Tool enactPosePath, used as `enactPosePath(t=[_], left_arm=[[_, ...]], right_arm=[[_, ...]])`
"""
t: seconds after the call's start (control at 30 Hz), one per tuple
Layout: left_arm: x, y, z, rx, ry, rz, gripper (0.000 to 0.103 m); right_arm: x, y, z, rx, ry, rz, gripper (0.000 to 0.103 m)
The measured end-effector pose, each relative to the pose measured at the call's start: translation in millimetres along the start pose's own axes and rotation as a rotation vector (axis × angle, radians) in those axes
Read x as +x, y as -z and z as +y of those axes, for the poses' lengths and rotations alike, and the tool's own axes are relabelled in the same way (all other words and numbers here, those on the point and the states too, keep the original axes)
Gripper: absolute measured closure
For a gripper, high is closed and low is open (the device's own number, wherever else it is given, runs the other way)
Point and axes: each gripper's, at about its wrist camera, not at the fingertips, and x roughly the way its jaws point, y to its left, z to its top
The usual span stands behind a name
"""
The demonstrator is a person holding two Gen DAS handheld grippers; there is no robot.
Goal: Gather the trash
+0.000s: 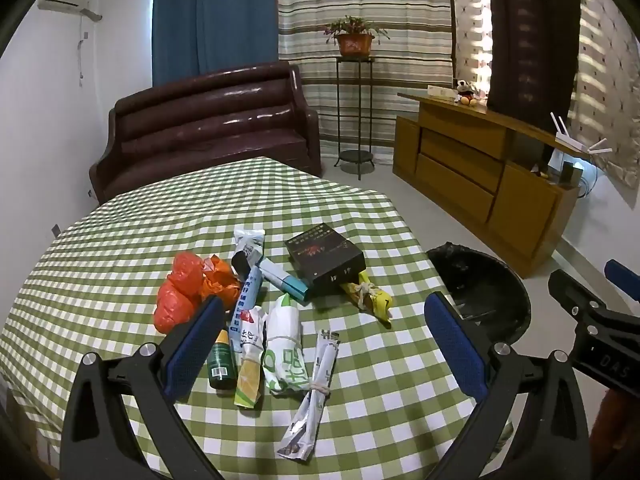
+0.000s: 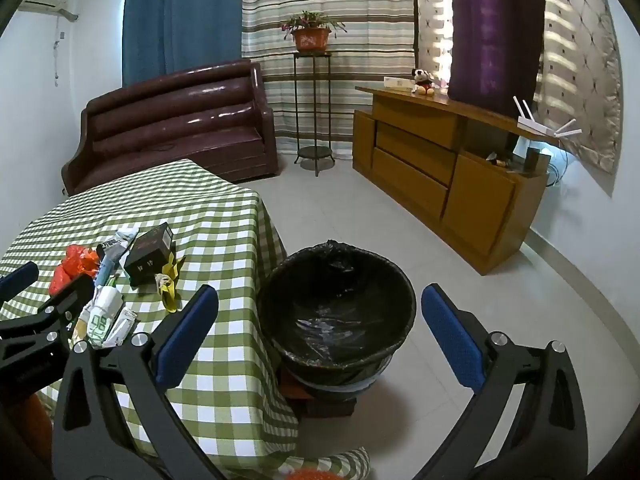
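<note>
Both grippers are spread wide and empty: the left gripper [image 1: 324, 344] hovers over the litter heaped mid-frame on the green-checked worktop [image 1: 120, 248], the right gripper [image 2: 320, 332] above the black-lined round bin [image 2: 340, 308]. The tied green-and-white wrapper [image 1: 284, 344], lying between the left fingers, looks the easiest first pick; close across its middle, then lift clear.

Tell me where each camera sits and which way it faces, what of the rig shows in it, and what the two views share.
Left wrist: rides the left claw, tilted down over the table at the trash pile; its two blue pads stand open, and the right claw shows at the right edge.
Right wrist: rides the right claw, tilted down over the table edge at the bin; pads open, the left claw at the left edge.
Shared: table, pile, black box, bin, sofa, plant, cabinet.
</note>
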Motion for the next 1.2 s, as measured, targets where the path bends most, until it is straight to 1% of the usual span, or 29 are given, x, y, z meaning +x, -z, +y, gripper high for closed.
enactPosePath(t=[1.2], left_arm=[[-0.4, 0.0, 0.1, 0.0, 0.0, -0.005, 0.006]], right_arm=[[3.0, 1.8, -0.3, 0.004, -0.003, 0.008, 0.004]])
